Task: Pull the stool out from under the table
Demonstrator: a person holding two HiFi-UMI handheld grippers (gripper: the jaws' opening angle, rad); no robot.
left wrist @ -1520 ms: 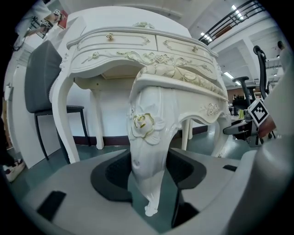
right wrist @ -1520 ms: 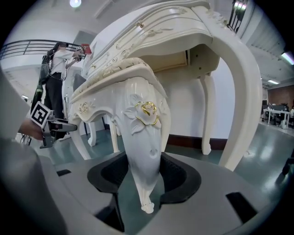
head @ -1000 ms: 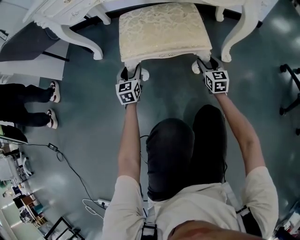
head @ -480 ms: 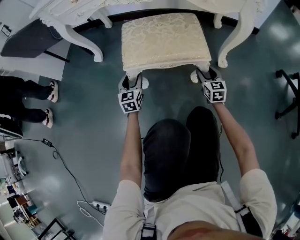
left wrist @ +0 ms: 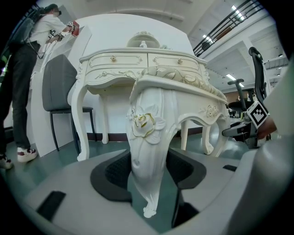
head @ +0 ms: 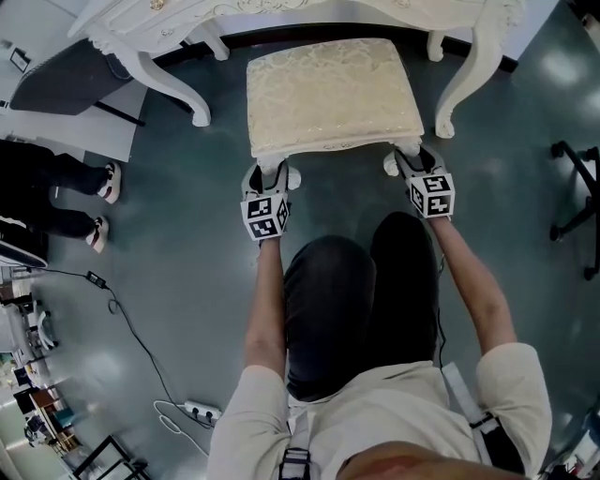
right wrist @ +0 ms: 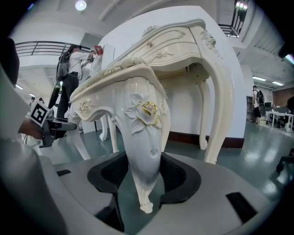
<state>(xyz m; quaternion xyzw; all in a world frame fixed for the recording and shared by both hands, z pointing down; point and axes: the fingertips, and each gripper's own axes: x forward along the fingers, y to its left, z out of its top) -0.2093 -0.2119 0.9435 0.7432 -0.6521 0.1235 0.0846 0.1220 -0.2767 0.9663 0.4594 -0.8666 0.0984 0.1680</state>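
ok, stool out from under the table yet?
Mostly out: the stool seat shows whole, clear of the table top, but it stands between the table's front legs.

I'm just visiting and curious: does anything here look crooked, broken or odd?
Nothing stands out. The stool stands upright, square to the table, with the left gripper and right gripper each closed on a front leg.

The stool [head: 330,139] has a cream patterned cloth seat [head: 328,92] and glossy white carved legs [left wrist: 147,147]; the floor [head: 187,272] looks polished.
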